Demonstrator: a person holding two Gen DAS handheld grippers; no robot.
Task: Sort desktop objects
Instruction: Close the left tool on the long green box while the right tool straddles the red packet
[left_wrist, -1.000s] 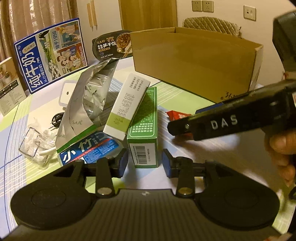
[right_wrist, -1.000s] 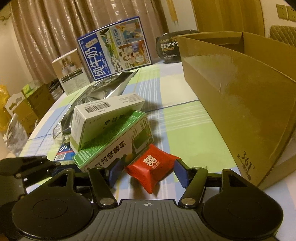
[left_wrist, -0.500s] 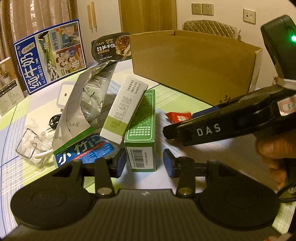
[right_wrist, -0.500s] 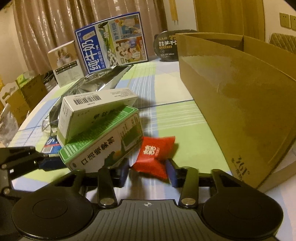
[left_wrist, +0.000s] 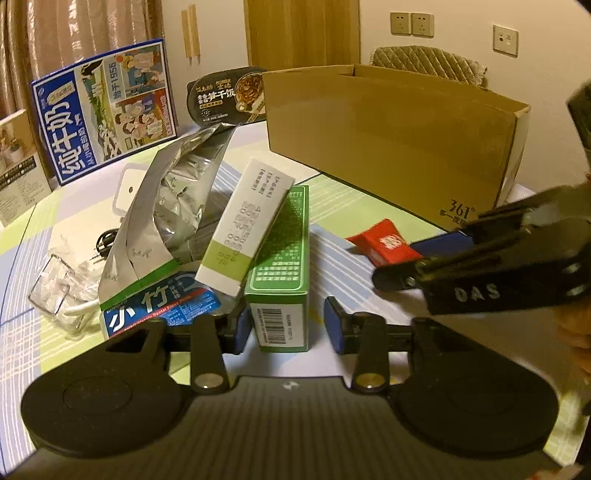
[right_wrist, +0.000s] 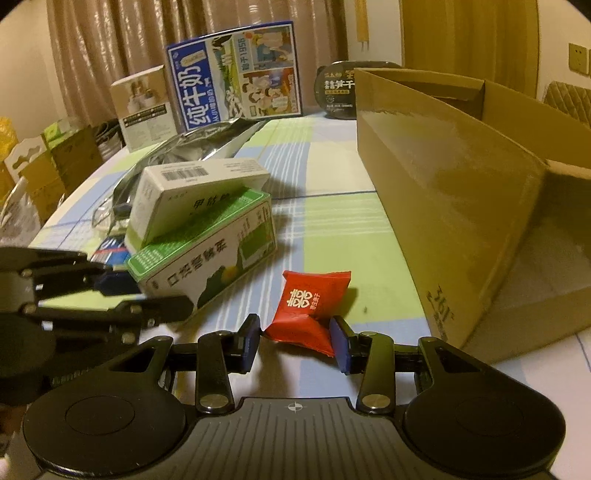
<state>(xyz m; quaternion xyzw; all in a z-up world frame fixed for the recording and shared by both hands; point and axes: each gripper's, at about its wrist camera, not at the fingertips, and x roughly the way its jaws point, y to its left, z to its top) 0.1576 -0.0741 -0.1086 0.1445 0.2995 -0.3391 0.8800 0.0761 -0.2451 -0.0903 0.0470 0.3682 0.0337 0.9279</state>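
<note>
We are near the start: as far as we can see, almost everything on the table (right_wrist: 332, 173) lies outside the carton (right_wrist: 443, 192), and the little of its inside that shows looks bare.

Our right gripper (right_wrist: 295, 341) has its pads on both ends of the red candy (right_wrist: 308, 308), which lies on the table just in front of the carton's near wall; the jaws have closed on it, though we judge it is not yet lifted.

Our left gripper (left_wrist: 284, 325) is closing around the end of the green box (left_wrist: 280, 266), left of the carton; one pad touches, the other stands clear, so no grip yet.

A white box (left_wrist: 245, 229) leans on the green box, so it may slide. Left of these lie a foil bag (left_wrist: 173, 206), a blue packet (left_wrist: 162, 302) and a clear plastic case (left_wrist: 55, 295), all still to sort.
</note>
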